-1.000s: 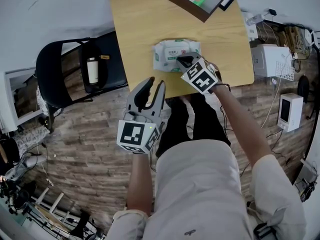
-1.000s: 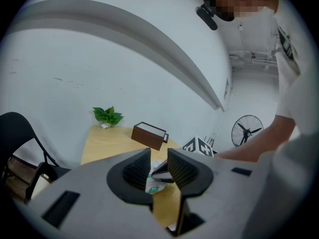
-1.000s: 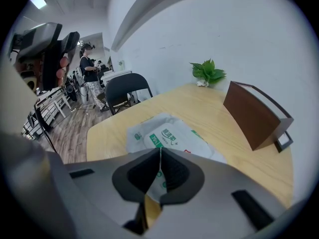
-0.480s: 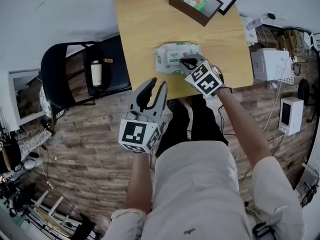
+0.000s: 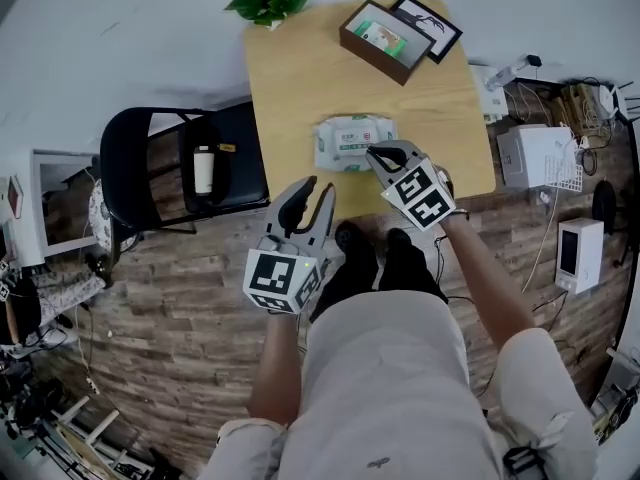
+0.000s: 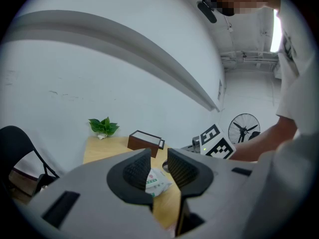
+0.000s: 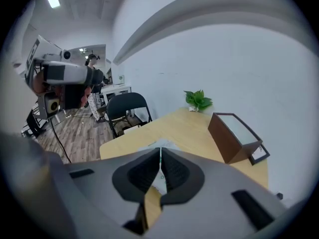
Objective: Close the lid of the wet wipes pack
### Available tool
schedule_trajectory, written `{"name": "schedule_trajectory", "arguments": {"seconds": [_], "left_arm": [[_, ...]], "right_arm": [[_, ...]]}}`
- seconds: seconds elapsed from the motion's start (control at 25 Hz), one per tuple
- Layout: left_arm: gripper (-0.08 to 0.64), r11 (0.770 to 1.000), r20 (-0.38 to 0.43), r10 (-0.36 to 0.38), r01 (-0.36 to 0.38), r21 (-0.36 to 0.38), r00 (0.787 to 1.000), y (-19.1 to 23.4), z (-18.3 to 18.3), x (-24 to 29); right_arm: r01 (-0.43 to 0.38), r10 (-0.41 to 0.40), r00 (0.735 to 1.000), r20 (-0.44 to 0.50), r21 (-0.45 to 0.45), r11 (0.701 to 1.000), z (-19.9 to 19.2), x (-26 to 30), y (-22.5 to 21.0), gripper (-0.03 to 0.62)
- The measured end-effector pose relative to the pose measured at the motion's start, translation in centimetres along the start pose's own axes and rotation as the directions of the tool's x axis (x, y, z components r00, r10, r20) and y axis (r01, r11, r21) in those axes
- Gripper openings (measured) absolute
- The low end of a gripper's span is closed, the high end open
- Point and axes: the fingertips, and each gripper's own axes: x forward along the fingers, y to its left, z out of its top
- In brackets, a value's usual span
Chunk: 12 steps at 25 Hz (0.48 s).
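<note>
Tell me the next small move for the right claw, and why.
Probably draw the right claw back from the wet wipes pack: its jaws are shut on nothing, the pack's top looks flat, and the left claw hangs open, apart.

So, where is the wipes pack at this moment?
In the head view the wipes pack lies on the table near the person's edge, just left of the right tongs and below the brown box.

White-and-green wet wipes pack (image 5: pixel 352 140), lying flat, middle of table
</note>
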Motion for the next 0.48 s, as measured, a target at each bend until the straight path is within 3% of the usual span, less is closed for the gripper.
{"name": "schedule_trajectory", "arguments": {"seconds": [0.48], "left_arm": [[0.100, 0.998, 0.018, 0.002, -0.003, 0.056, 1.000, -5.1, 1.4, -1.1]], "right_arm": [[0.036, -0.033, 0.986, 0.166, -0.014, 0.999, 3.1, -9.6, 1.0, 0.000]]}}
